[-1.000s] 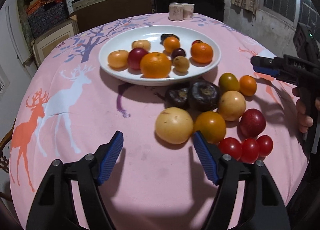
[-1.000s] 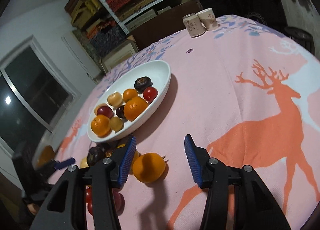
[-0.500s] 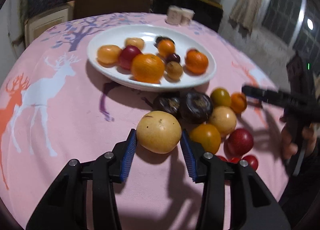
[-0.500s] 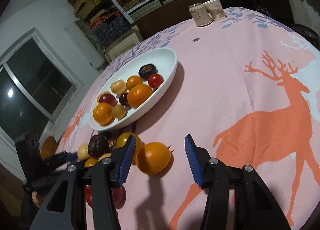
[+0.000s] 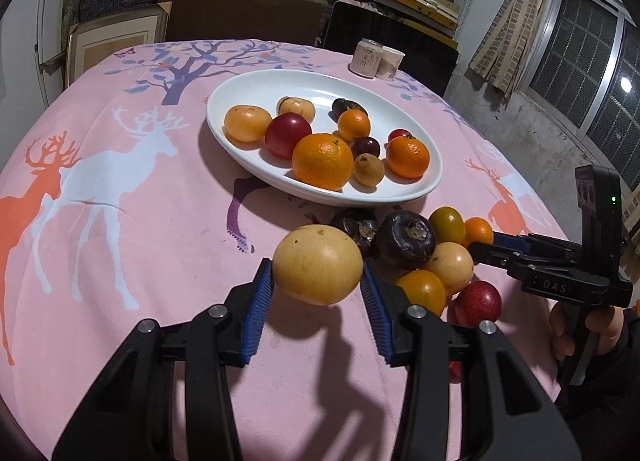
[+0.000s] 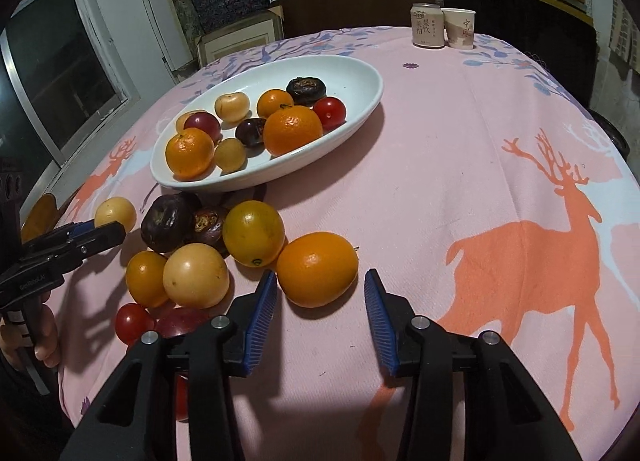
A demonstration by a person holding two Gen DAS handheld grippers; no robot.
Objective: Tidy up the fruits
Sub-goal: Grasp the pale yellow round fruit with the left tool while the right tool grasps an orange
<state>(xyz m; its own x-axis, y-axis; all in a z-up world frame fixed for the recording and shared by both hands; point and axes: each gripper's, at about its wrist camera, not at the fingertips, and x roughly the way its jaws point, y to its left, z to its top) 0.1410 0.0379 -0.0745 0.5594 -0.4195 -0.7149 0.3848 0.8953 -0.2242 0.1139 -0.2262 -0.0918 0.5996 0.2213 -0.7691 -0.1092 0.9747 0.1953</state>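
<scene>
Sorting roughly half done: wide white oval ceramic plate (image 5: 434,181) already holding about ten small fruits, a dozen or so loose on pink deer-print tabletop (image 6: 440,181) near its front rim. Left hand-held gripper (image 5: 318,293) clamped on large pale yellow round fruit (image 5: 318,264), seemingly raised off the cloth, near the plate. Right hand-held gripper (image 6: 320,309) closing around glossy orange fruit (image 6: 317,269), pads not yet pressing. Both still to reach plate.

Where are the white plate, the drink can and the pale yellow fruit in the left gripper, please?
white plate (image 6: 360,73), right wrist view, bare inner wall.
drink can (image 6: 427,27), right wrist view, label.
pale yellow fruit (image 5: 318,264), left wrist view, front face.
</scene>
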